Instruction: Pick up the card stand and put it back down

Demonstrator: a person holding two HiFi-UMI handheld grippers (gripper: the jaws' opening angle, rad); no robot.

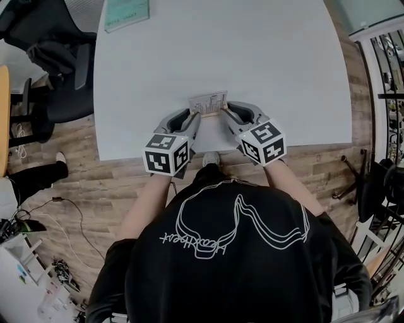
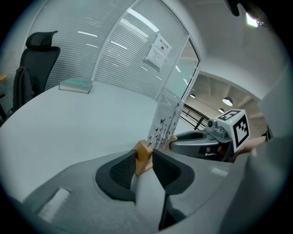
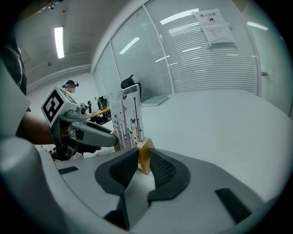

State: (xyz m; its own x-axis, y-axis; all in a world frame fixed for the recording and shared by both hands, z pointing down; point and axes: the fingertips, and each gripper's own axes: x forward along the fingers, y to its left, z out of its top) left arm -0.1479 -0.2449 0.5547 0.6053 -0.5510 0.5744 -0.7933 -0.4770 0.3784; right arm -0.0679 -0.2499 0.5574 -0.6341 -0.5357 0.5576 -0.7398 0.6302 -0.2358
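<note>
The card stand point(image 1: 208, 103) is a clear upright sleeve with a printed card set in a wooden bar. It stands near the front edge of the white table point(image 1: 265, 69). My left gripper point(image 1: 194, 118) is shut on the bar's left end point(image 2: 143, 155), with the wood pinched between both dark pads. My right gripper point(image 1: 226, 114) is shut on the bar's right end point(image 3: 144, 153) in the same way. The card point(image 2: 167, 119) rises just beyond the jaws in both gripper views. Each gripper view shows the other gripper across the stand. Whether the bar touches the table I cannot tell.
A green book point(image 1: 126, 14) lies at the table's far left corner. A black office chair point(image 1: 60, 69) stands left of the table. The table's front edge runs just under my grippers. Cables and boxes lie on the wooden floor at lower left.
</note>
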